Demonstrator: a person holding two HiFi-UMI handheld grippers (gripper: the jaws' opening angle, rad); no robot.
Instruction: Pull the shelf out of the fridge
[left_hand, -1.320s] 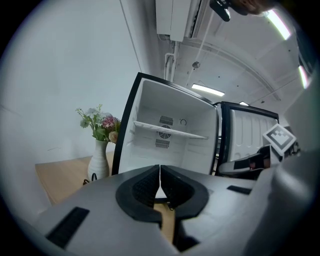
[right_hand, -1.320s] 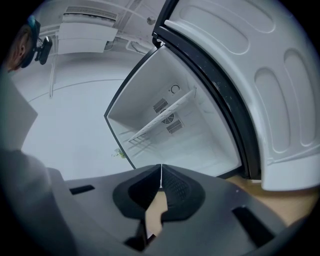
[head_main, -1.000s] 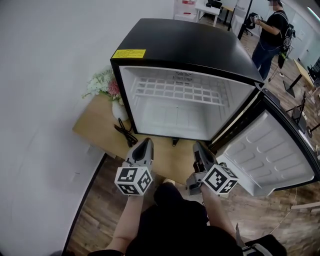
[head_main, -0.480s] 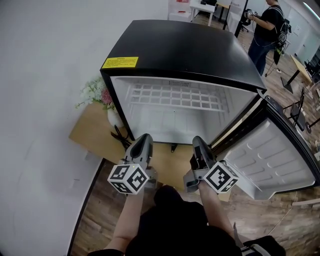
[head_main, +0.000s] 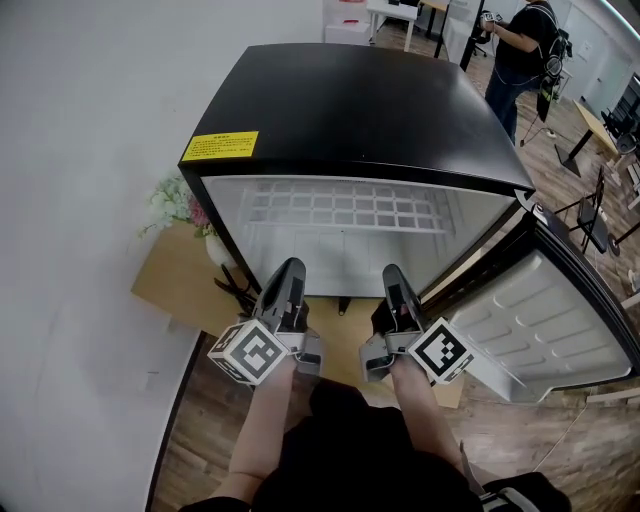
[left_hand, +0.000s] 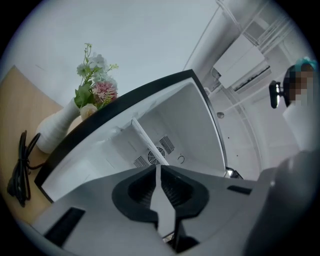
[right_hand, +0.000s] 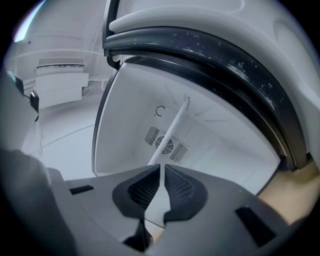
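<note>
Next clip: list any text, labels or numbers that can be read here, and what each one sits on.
Yellow label on the top of the fridge, front left corner: dark print, too small to read.
Marker cubes on the left tool and the right tool: black-and-white square patterns, no words.
No other text is legible in any view.

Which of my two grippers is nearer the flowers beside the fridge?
The left gripper: the flowers stand at the left side of the fridge, just beyond that gripper, while the right gripper sits over by the open door.
</note>
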